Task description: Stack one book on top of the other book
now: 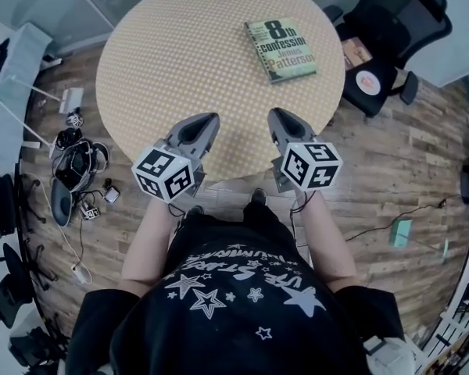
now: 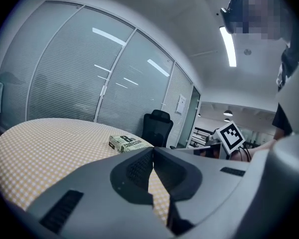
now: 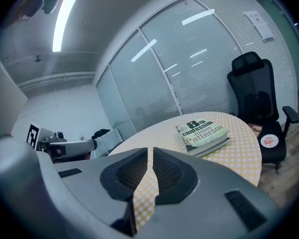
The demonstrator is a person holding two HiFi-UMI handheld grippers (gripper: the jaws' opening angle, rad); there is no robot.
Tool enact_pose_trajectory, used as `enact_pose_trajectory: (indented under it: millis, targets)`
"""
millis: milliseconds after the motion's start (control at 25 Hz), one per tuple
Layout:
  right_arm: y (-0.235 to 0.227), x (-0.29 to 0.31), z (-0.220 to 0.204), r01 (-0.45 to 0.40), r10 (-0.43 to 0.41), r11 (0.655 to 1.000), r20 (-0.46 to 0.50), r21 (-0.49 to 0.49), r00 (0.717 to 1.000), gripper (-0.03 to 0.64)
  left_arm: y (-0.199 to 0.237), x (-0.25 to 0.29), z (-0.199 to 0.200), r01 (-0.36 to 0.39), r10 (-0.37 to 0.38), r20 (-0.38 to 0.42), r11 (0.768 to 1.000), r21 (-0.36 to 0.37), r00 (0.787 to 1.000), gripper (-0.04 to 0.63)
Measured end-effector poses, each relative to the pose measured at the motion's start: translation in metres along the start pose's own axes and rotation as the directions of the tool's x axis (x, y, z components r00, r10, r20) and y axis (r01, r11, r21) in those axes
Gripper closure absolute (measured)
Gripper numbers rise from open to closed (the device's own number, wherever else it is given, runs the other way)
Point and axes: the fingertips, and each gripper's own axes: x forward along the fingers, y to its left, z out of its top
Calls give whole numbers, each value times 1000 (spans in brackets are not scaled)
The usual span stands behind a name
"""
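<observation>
As left gripper point(image 1: 209, 121) and right gripper point(image 1: 278, 117) hover closed, book point(image 1: 281, 49) lies beyond.

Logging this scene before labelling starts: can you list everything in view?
table: one, round, yellow checked top, centre.
book: one cover seen, green and white, far right of the table; a second may lie under it, cannot tell.
office chair: one, black, right of the table, small items on its seat.
bags and gear: a heap, black and grey, floor at left.
small box: one, teal, floor at right.
left tool: one, grey, shut, empty, over the table's near edge.
right tool: one, grey, shut, empty, beside it.
shirt: one, black with white stars, bottom.
</observation>
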Motion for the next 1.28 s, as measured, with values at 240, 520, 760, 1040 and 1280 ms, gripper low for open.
enact_pose_trajectory:
  millis: [240, 520, 760, 1040, 1280]
  targets:
    - [50, 11, -7, 71, -71, 997, 33, -6, 997, 569, 29, -41, 5, 67, -67, -2, 997, 34, 998, 586]
    - [112, 25, -28, 143, -141, 989, 59, -24, 988, 569, 62, -91, 0, 127, -127, -7, 991, 52, 992, 586]
    - [168, 26, -58, 211, -209, 977, 73, -15, 975, 569, 92, -142, -10, 153, -152, -15, 988, 33, 988, 586]
    - [212, 25, -91, 264, -263, 965, 51, -3, 963, 570, 116, -183, -17, 169, -168, -23, 985, 36, 986, 586]
    - [245, 22, -95, 273, -271, 962, 58, -28, 961, 571, 121, -211, -21, 163, -162, -20, 987, 17, 987, 586]
